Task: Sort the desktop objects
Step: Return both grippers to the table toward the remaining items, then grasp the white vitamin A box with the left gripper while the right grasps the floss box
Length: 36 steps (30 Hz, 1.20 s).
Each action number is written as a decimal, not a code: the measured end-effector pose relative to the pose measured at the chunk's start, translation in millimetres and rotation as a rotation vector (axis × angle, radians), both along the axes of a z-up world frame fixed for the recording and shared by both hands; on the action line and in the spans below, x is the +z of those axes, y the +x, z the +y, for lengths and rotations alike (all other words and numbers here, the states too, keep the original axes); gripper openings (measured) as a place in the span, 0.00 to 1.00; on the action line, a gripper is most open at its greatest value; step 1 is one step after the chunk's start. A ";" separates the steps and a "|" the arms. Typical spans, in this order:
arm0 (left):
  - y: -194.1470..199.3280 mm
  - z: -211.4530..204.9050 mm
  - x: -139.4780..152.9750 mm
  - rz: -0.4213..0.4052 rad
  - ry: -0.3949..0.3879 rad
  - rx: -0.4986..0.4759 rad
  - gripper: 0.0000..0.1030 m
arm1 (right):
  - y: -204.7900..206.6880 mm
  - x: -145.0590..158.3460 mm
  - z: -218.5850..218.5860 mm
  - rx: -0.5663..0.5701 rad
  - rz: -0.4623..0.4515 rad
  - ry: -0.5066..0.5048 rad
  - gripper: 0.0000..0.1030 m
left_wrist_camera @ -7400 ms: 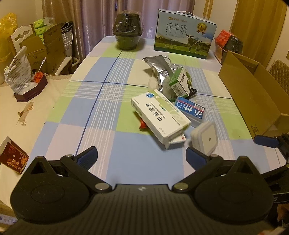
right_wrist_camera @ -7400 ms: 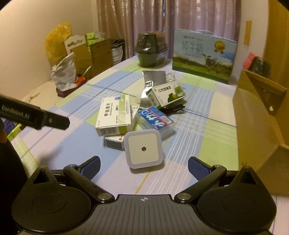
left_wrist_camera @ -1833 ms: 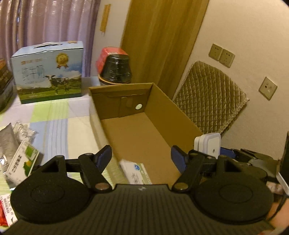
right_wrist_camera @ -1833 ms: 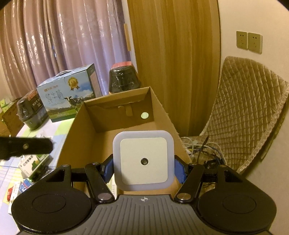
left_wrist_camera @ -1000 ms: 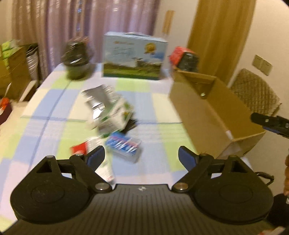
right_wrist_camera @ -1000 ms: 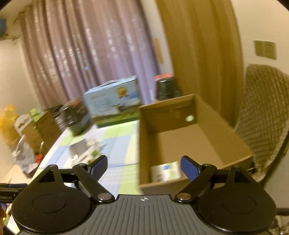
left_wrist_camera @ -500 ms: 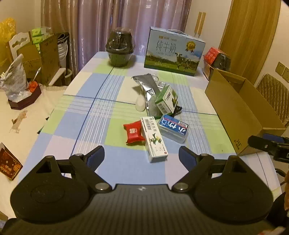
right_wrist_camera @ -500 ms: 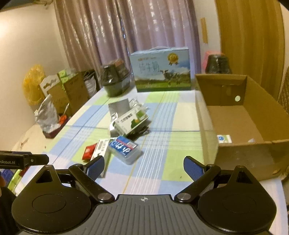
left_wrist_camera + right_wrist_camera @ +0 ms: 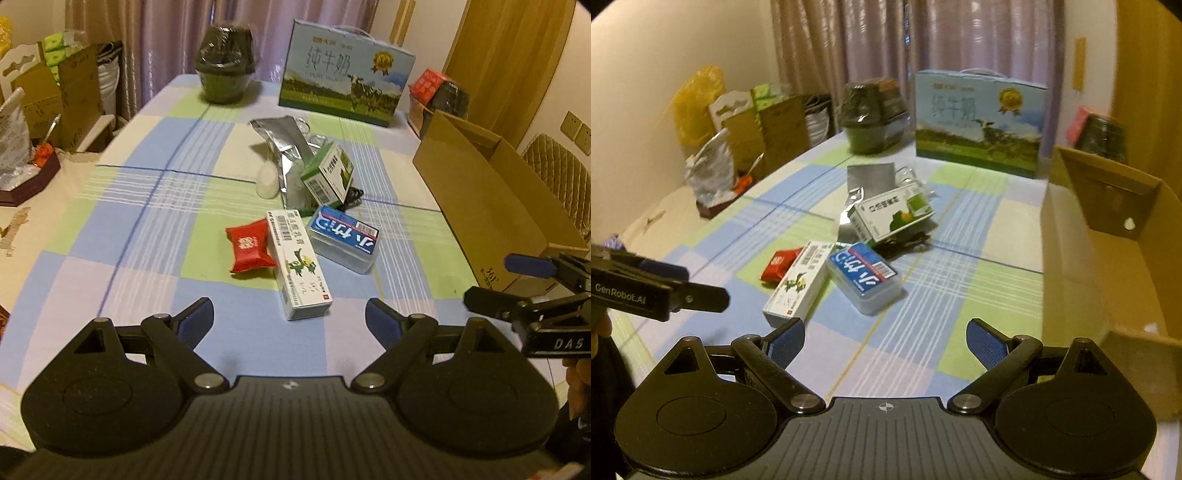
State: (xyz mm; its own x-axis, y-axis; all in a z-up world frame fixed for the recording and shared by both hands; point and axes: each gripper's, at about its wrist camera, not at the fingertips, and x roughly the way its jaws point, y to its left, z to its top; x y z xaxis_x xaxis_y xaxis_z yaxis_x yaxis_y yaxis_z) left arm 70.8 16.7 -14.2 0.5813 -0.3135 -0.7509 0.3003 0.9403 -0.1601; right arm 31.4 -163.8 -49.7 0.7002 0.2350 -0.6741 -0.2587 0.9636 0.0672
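Observation:
A cluster of small items lies mid-table on the checked cloth. Nearest is a long white box (image 9: 298, 267) (image 9: 798, 282), with a red packet (image 9: 249, 245) (image 9: 779, 263) on its left and a blue-labelled clear case (image 9: 344, 238) (image 9: 863, 277) on its right. Behind them a green-and-white box (image 9: 327, 170) (image 9: 892, 212) leans on a silver foil bag (image 9: 282, 138) (image 9: 870, 175), beside a small white bottle (image 9: 266, 184). My left gripper (image 9: 290, 319) hovers open just short of the white box. My right gripper (image 9: 885, 341) is open and empty, in front of the blue case.
An open cardboard box (image 9: 491, 192) (image 9: 1108, 236) stands at the table's right edge. At the far end are a milk carton case (image 9: 345, 88) (image 9: 979, 122) and a dark wrapped pot (image 9: 225, 74) (image 9: 873, 118). Boxes and bags crowd the floor at left.
Both grippers swung from the cardboard box back over the table and sank toward the items. The white square device the right gripper held earlier is gone from its jaws.

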 end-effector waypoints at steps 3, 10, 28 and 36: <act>9.5 -9.6 -8.7 0.013 0.000 -0.016 0.84 | 9.4 -10.3 -1.9 0.020 0.012 -0.011 0.89; 35.3 -30.2 -30.3 0.039 0.008 -0.056 0.75 | 26.8 -34.2 -10.7 0.055 0.045 -0.019 0.89; 68.3 -41.7 -63.3 0.054 0.125 -0.140 0.35 | 79.0 -59.0 11.1 0.137 0.044 -0.056 0.89; 74.1 -23.6 -62.0 0.045 0.140 -0.138 0.32 | 120.9 -72.2 31.4 0.218 0.054 -0.114 0.82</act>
